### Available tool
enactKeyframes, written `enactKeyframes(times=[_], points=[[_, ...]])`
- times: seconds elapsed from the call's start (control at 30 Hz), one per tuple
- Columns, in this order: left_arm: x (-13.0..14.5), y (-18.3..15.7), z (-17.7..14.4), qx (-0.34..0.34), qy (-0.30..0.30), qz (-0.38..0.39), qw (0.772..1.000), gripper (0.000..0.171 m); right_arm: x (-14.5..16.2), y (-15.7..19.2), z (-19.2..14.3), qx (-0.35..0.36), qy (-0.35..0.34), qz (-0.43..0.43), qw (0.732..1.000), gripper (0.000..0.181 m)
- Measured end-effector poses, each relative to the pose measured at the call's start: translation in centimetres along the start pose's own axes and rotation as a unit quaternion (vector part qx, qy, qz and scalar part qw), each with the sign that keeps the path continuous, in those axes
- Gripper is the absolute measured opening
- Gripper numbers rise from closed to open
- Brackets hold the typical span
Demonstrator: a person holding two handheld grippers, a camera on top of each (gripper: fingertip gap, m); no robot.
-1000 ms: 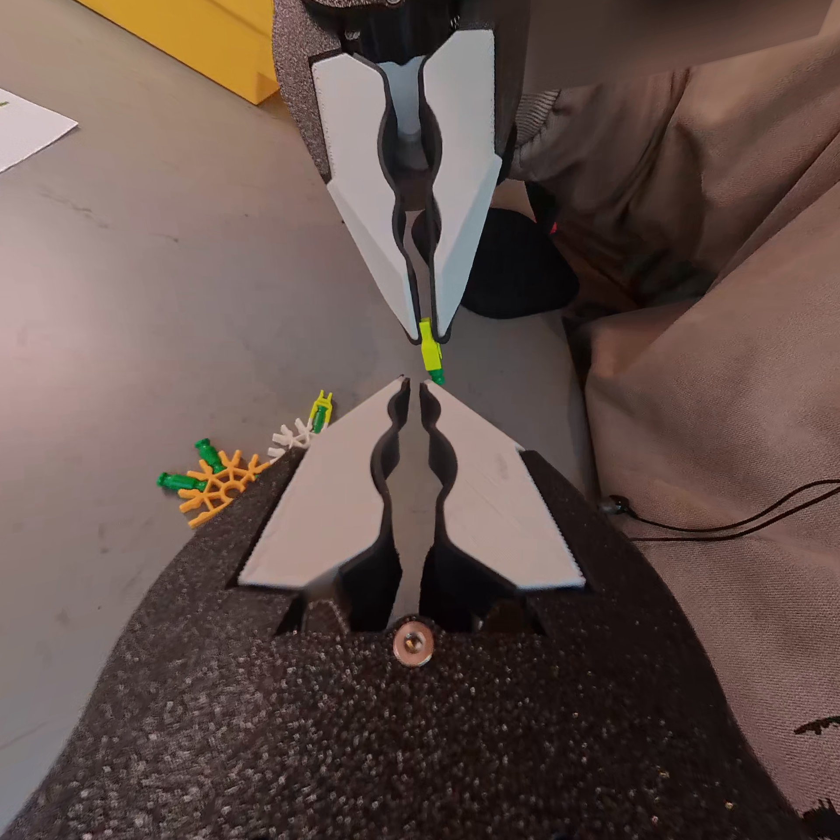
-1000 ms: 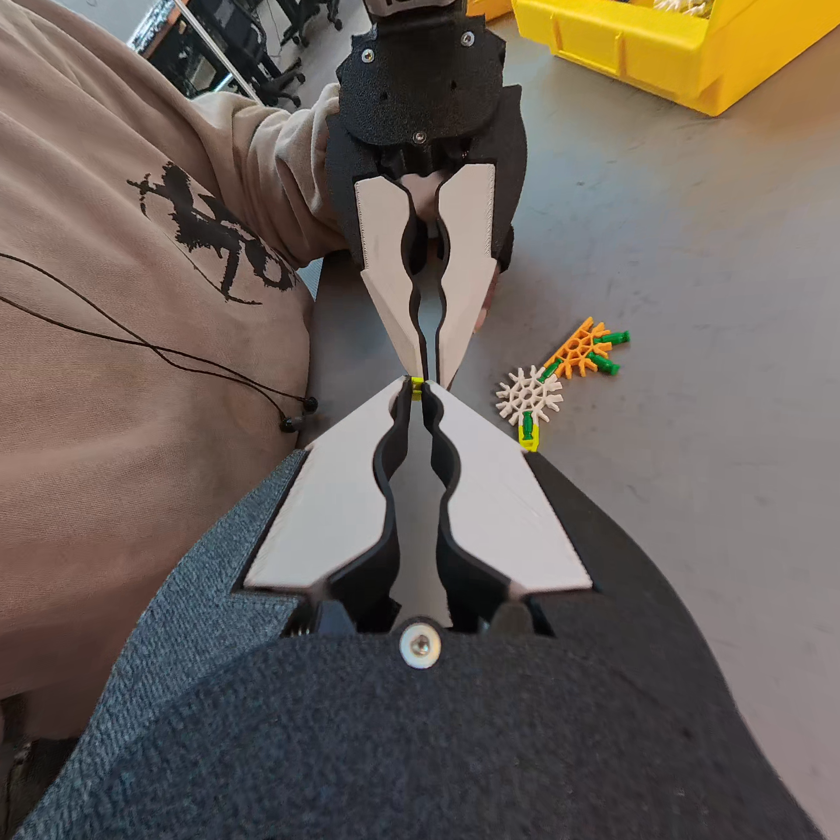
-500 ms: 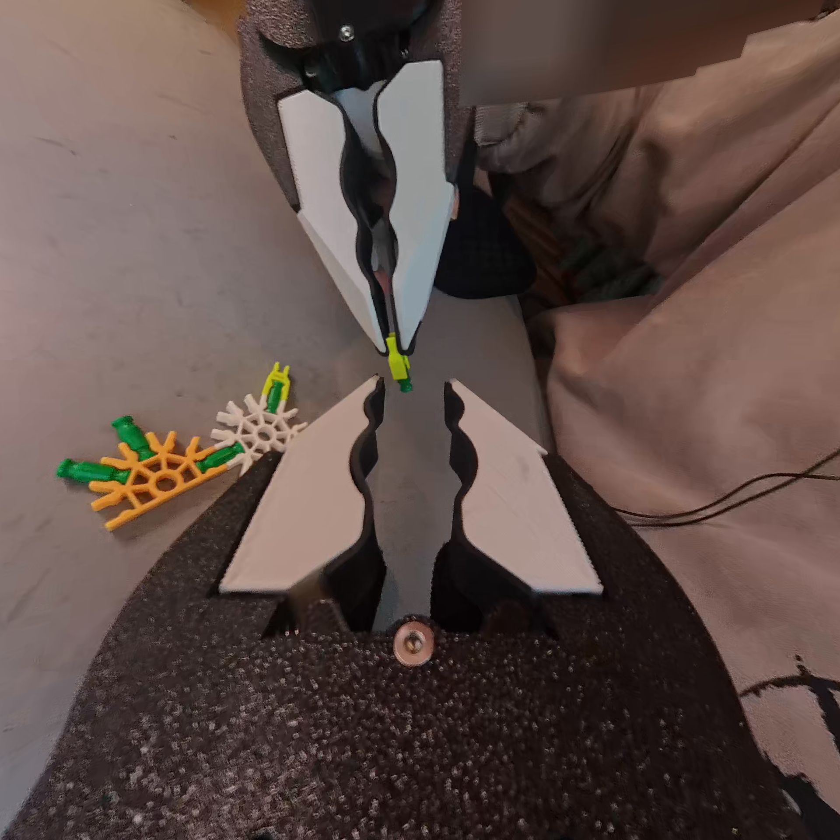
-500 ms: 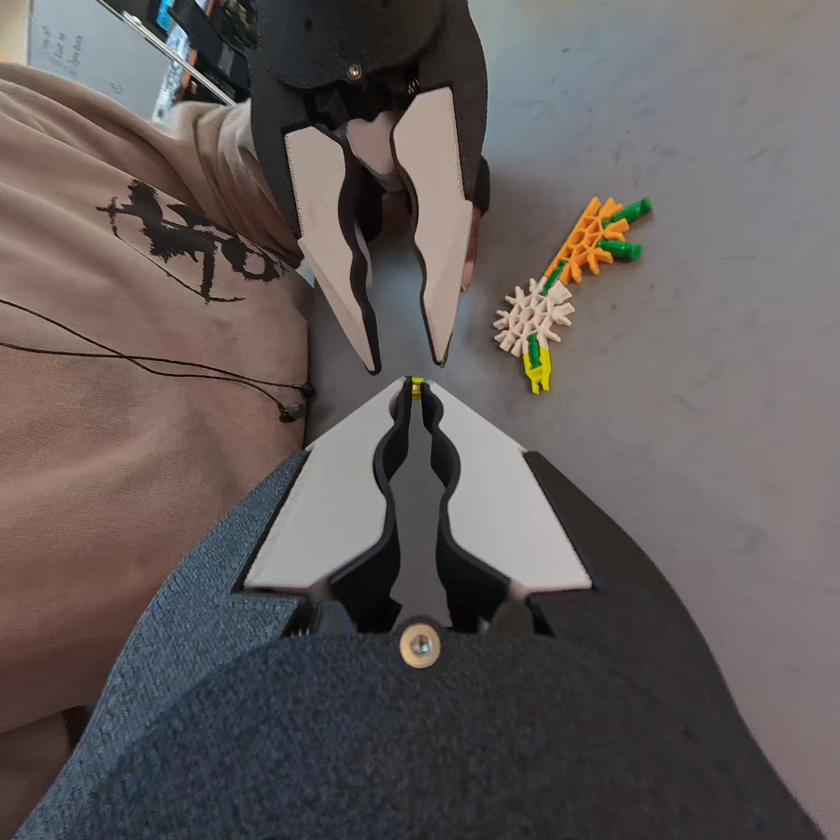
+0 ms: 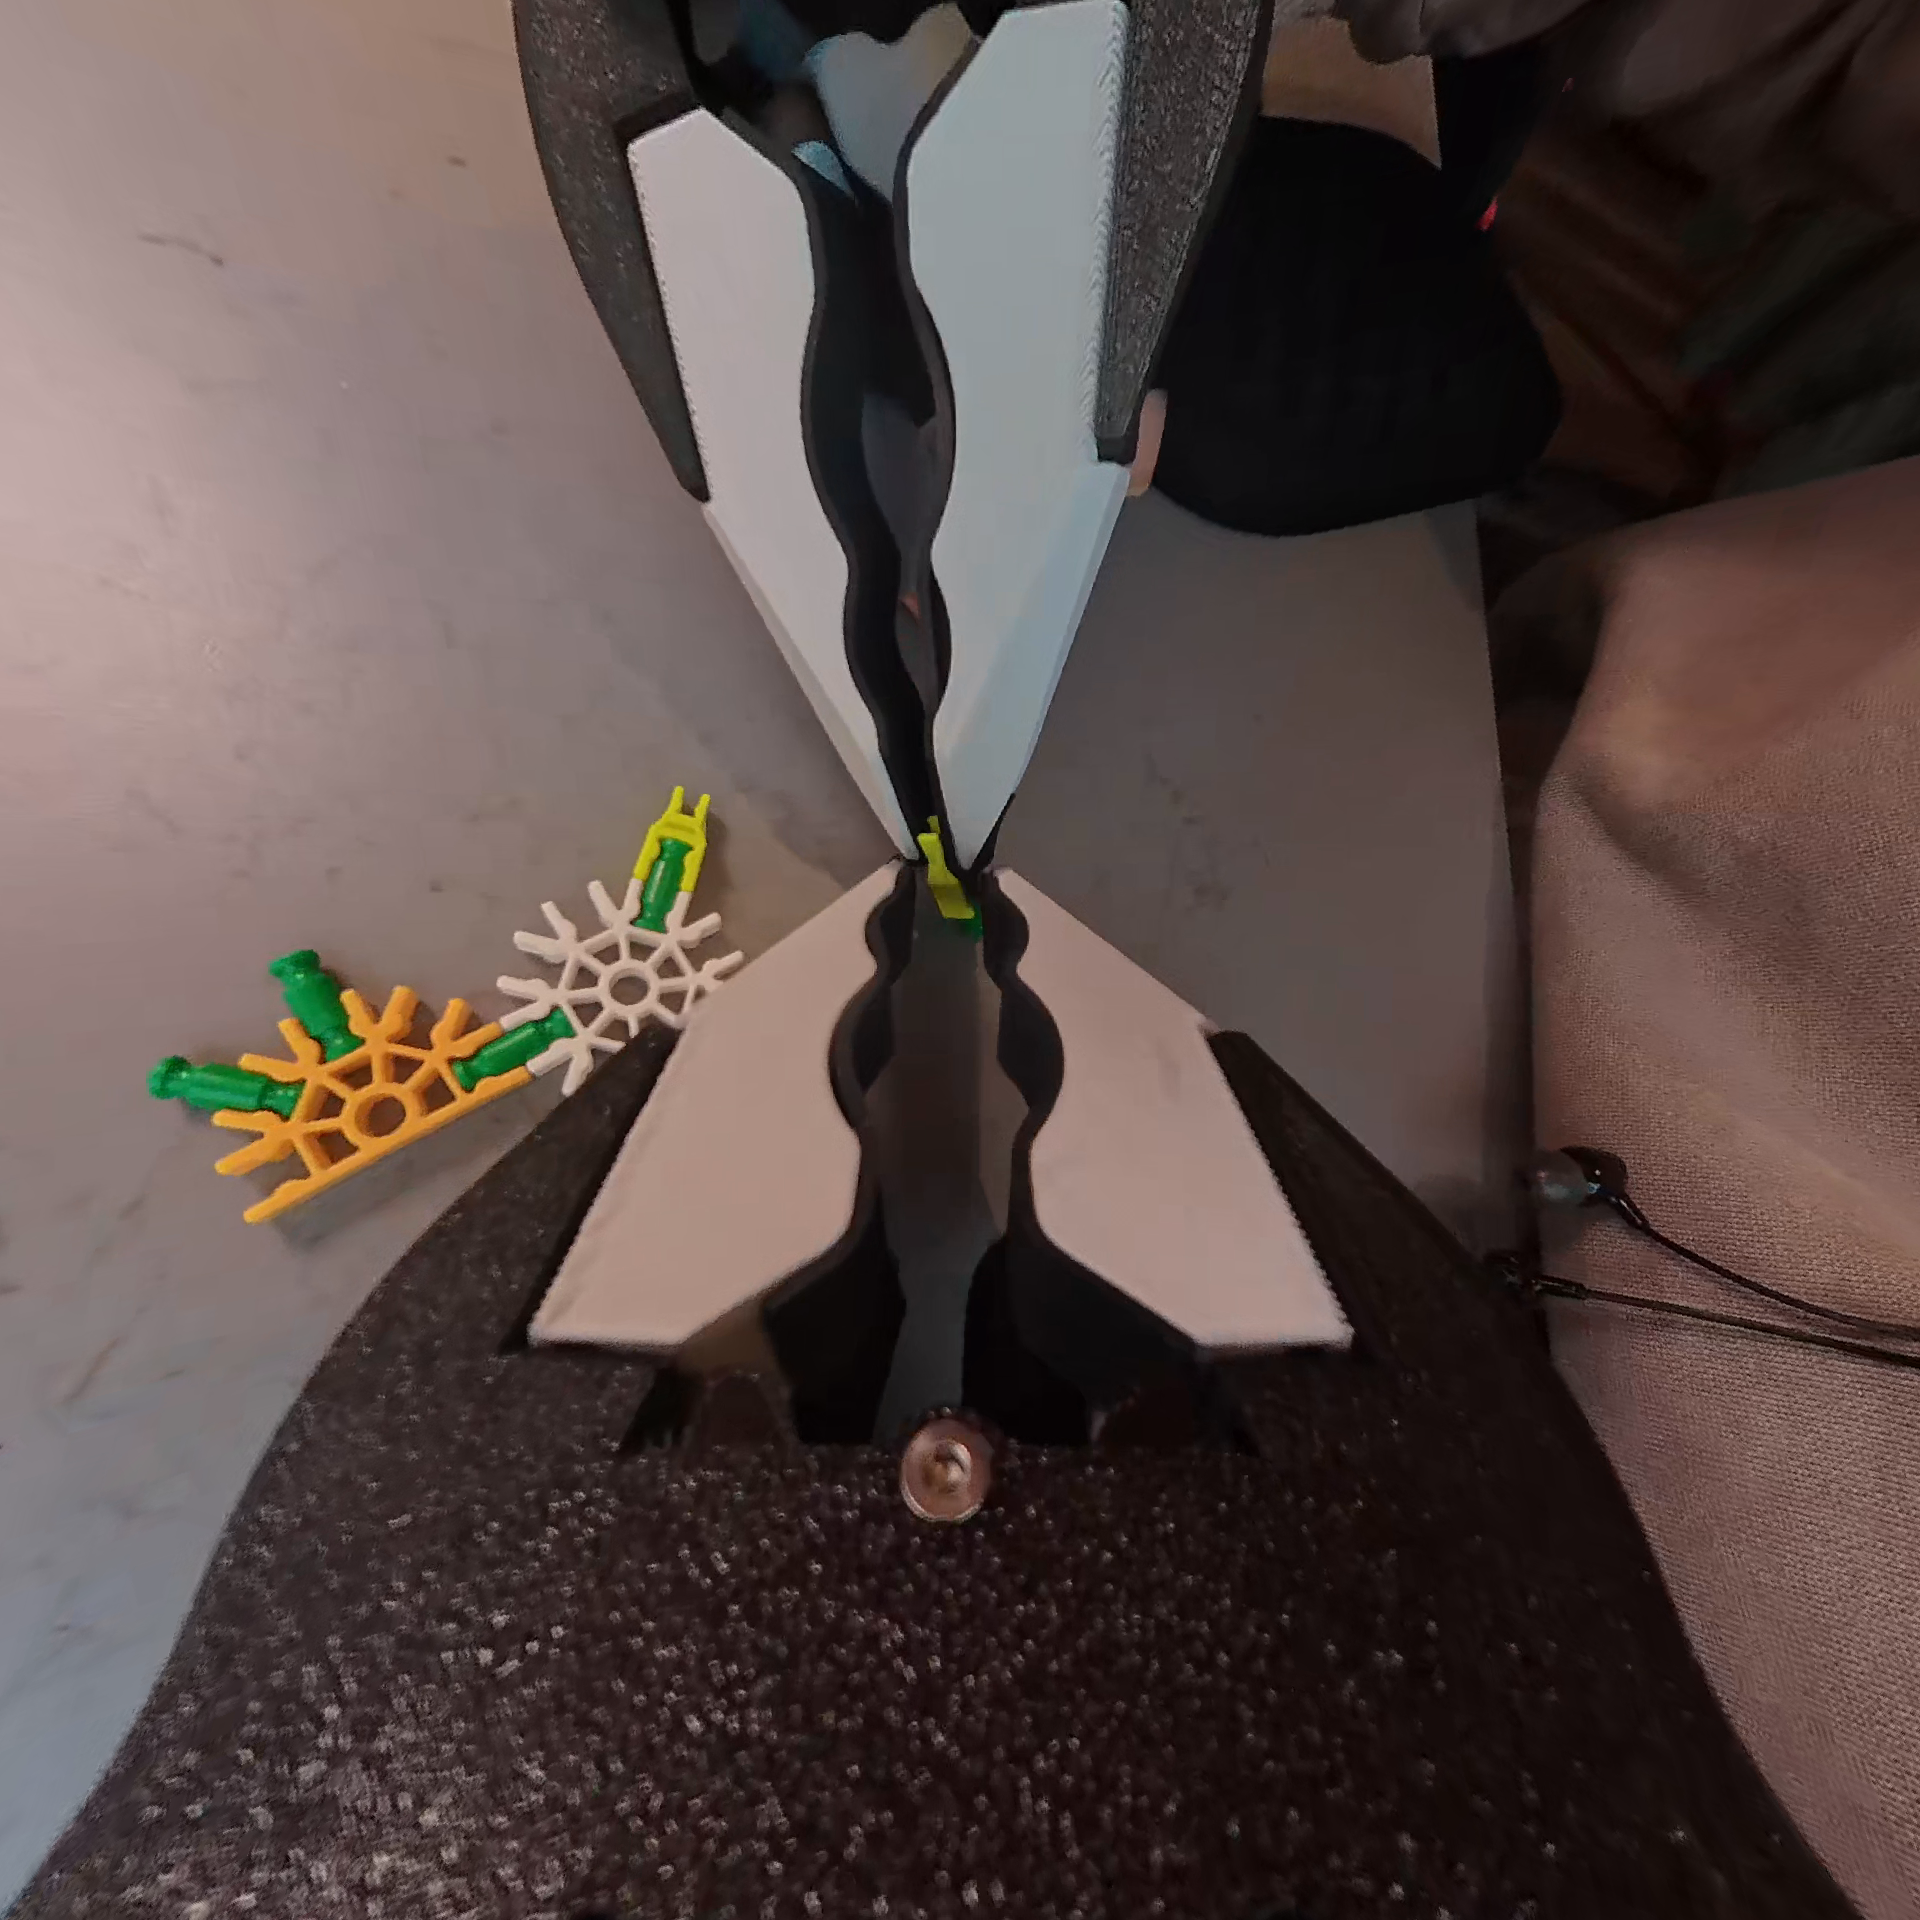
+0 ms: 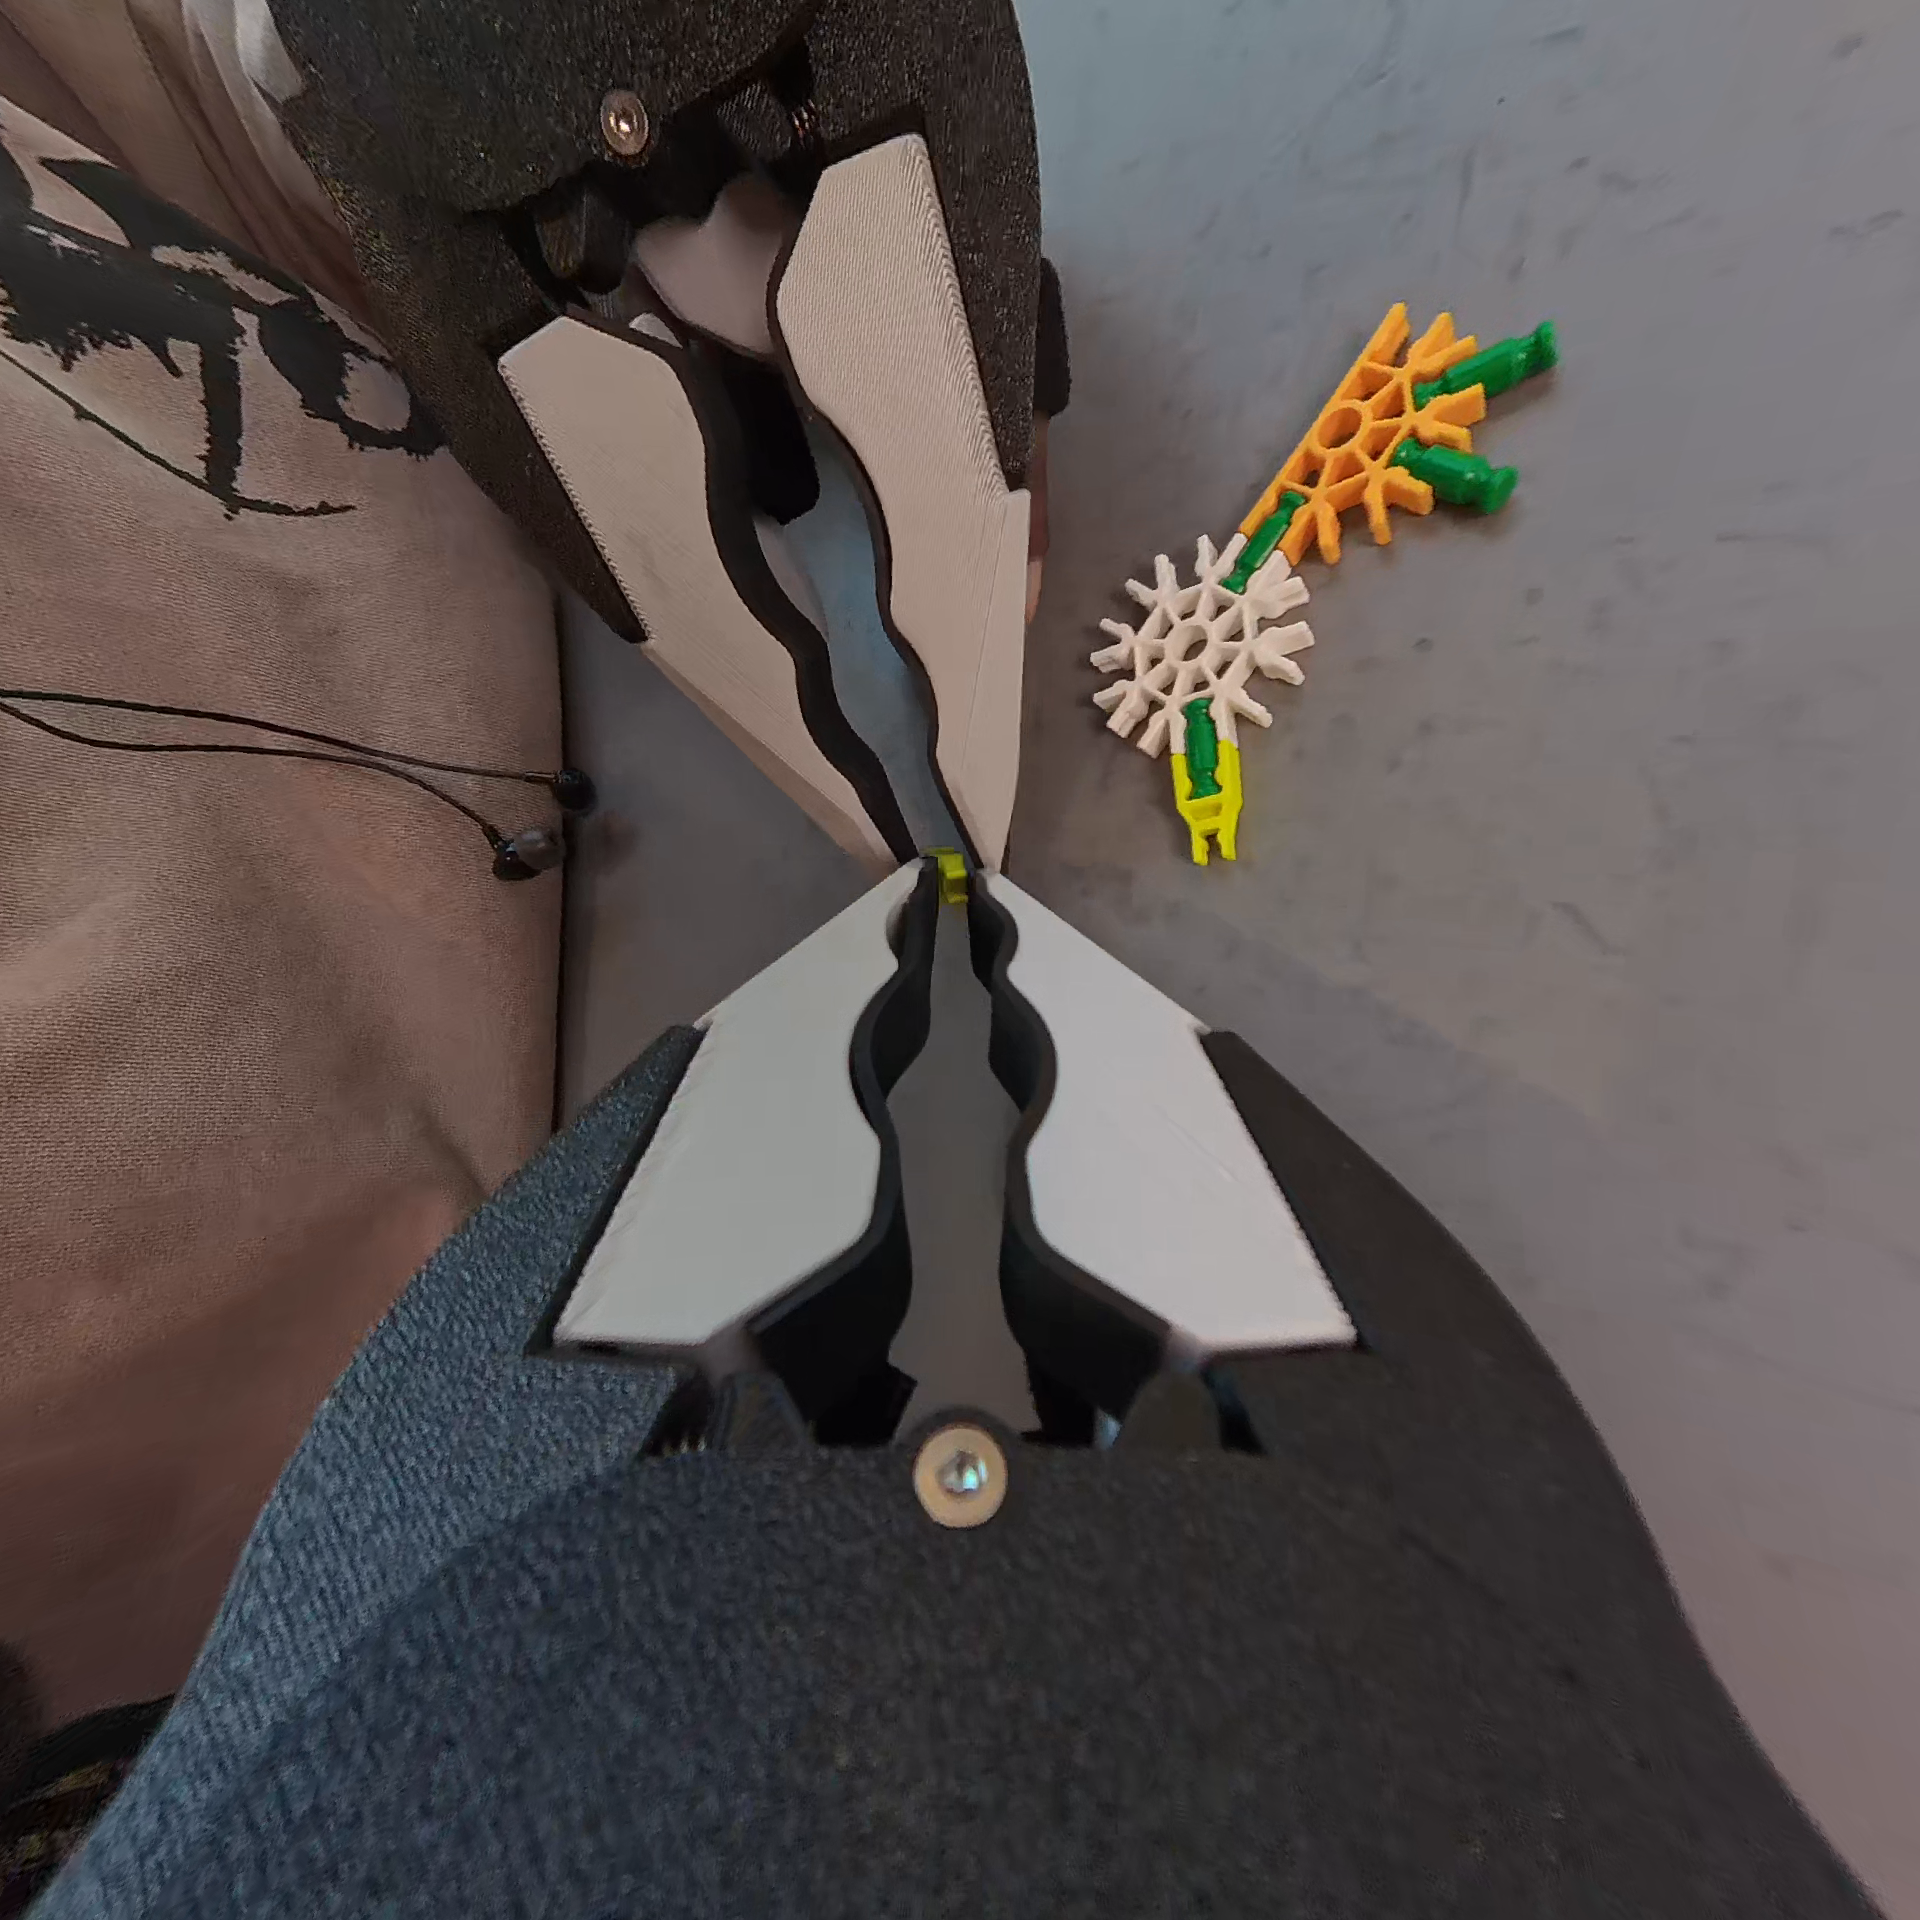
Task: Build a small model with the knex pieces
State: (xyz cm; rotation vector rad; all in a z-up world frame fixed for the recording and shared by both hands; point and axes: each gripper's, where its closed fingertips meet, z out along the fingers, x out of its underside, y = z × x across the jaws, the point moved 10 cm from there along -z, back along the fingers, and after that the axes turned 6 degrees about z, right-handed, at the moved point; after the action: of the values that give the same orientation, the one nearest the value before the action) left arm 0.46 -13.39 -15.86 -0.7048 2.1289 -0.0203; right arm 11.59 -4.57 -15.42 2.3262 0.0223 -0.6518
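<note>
My right gripper (image 6: 948, 871) is shut on a small yellow clip with a green rod in it (image 6: 948, 873), held above the grey table. In the left wrist view the right gripper (image 5: 940, 847) comes down from the top with the clip (image 5: 943, 891). My left gripper (image 5: 948, 871) meets it tip to tip. Its jaws stand a little apart, on either side of the piece's green end. A flat assembly lies on the table beside them: an orange fan connector (image 5: 364, 1101), a white snowflake connector (image 5: 623, 982), green rods and a second yellow clip (image 5: 675, 836).
The grey table (image 5: 260, 520) runs to the left; in the right wrist view the assembly (image 6: 1200, 649) lies right of the grippers. A person's beige sweatshirt (image 5: 1714, 935) fills the other side, with a black cord and earbud (image 5: 1579, 1174) on it. The tips of both grippers are at nearly the same place. The white snowflake connector (image 5: 623, 982) sits 5 cm or so from the ends of my left fingers. Seen from the right wrist view (image 6: 1202, 645) as well.
My left gripper stood wide open half a second ago and has narrowed its jaws. The two grippers have come together, so the piece's green end now sits between my left tips.
</note>
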Motion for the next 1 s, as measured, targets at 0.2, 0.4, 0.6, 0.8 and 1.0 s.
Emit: enactKeyframes(times=[0.2, 0.4, 0.6, 0.8, 1.0], points=[[0.0, -0.4, 0.1, -0.007, 0.012, 0.015, 1.000, 0.010, -0.3, -0.1, 0.2, -0.006, 0.028, 0.003, 1.000, 0.005], [0.4, -0.2, -0.4, 0.027, 0.014, -0.008, 0.999, 0.010, -0.8, -0.1, 0.7, -0.030, 0.057, 0.023, 0.998, 0.002], [0.5, 0.0, -0.7, 0.019, 0.029, -0.024, 0.999, 0.009, -1.5, -0.7, 0.8, -0.033, 0.092, 0.052, 0.994, 0.003], [0.2, -0.3, -0.6, -0.016, 0.047, -0.055, 0.997, 0.008, -2.1, -0.1, 1.0, 0.023, 0.114, 0.031, 0.993, 0.003], [0.0, -0.8, -0.5, -0.045, 0.058, -0.041, 0.996, 0.007, -1.7, 2.0, 1.4, 0.135, 0.093, -0.027, 0.986, 0.001]])
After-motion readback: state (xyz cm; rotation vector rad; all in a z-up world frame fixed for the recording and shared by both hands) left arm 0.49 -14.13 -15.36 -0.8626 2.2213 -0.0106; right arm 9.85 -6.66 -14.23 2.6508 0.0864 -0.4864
